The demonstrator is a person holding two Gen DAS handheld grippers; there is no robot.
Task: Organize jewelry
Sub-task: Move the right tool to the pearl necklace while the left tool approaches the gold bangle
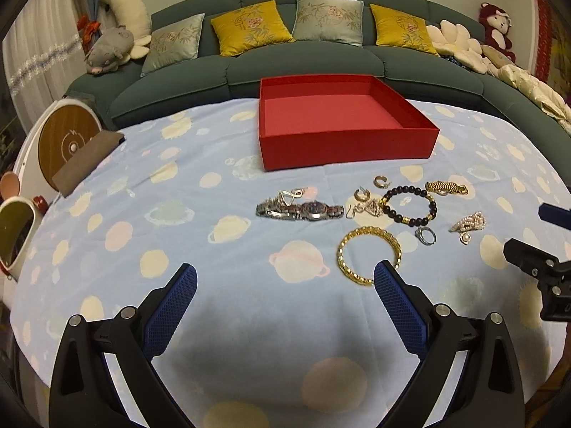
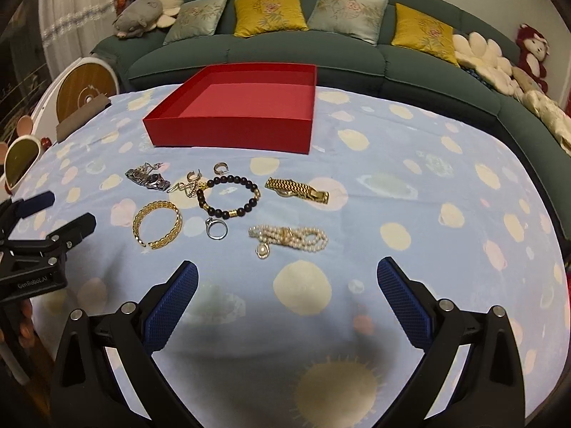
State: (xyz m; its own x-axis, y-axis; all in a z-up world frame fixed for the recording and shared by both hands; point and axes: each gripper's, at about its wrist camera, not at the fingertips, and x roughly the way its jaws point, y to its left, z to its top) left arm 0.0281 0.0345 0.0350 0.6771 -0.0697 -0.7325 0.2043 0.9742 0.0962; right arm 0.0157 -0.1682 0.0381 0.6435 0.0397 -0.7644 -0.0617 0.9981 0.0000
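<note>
An empty red box stands at the table's far side. In front of it lie a silver watch, a gold bangle, a dark bead bracelet, a silver ring, a gold watch band, a pearl bracelet and small earrings. My left gripper is open, just short of the bangle. My right gripper is open, just short of the pearls.
A light blue planet-print cloth covers the table. A green sofa with cushions and plush toys runs behind it. A brown pad and white appliances sit at the left edge.
</note>
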